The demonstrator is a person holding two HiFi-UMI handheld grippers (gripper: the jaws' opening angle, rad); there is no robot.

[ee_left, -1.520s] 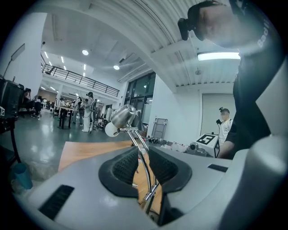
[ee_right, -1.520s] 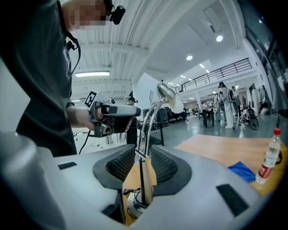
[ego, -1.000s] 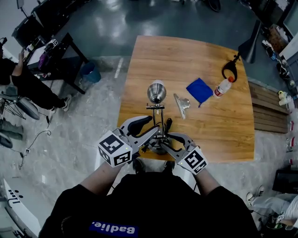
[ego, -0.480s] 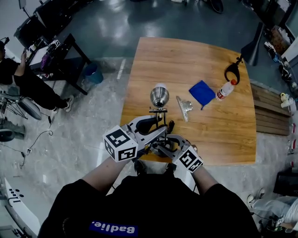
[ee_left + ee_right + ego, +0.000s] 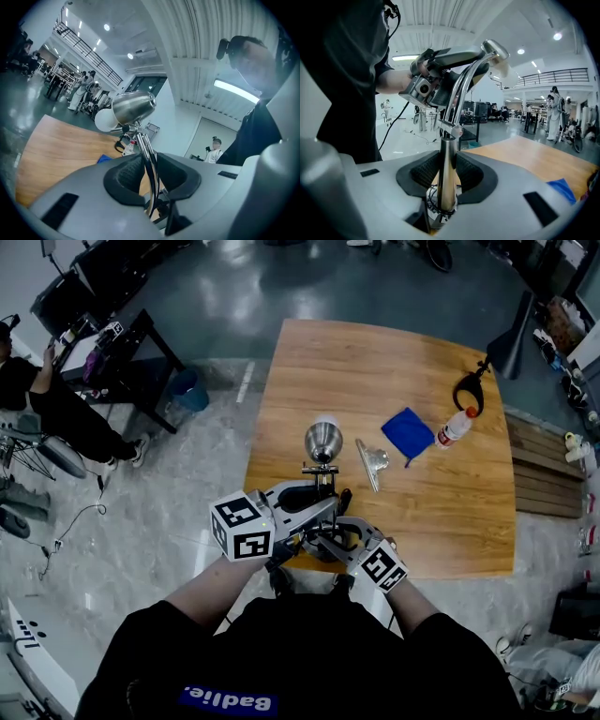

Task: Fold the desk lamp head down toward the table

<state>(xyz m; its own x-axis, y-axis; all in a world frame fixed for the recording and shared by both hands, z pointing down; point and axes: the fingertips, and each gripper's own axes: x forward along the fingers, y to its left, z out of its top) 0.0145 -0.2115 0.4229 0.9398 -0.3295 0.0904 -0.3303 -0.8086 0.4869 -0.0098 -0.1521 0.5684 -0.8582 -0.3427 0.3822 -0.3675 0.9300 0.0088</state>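
Note:
The desk lamp stands near the table's front edge, its shiny metal head (image 5: 322,440) up on thin arm rods (image 5: 149,159) above a round post (image 5: 447,168). My left gripper (image 5: 323,506) reaches in from the left. Its jaws are closing, and its pads (image 5: 129,174) touch the rods on both sides. In the right gripper view that left gripper (image 5: 457,89) holds the arm high up, just below the lamp head (image 5: 497,50). Lower down, my right gripper (image 5: 323,542) is closing on the post, both pads (image 5: 423,171) against it.
On the wooden table (image 5: 450,512) beyond the lamp lie a silver clip (image 5: 371,461), a blue cloth (image 5: 406,434), a plastic bottle (image 5: 454,427) and a black looped object (image 5: 466,390). A black cart (image 5: 122,352) and a seated person (image 5: 37,399) are off to the left.
Both grippers drew in toward the lamp. The left one rolled, its marker cube turning, and its jaws narrowed onto the arm rods. The right one sank lower by the base.

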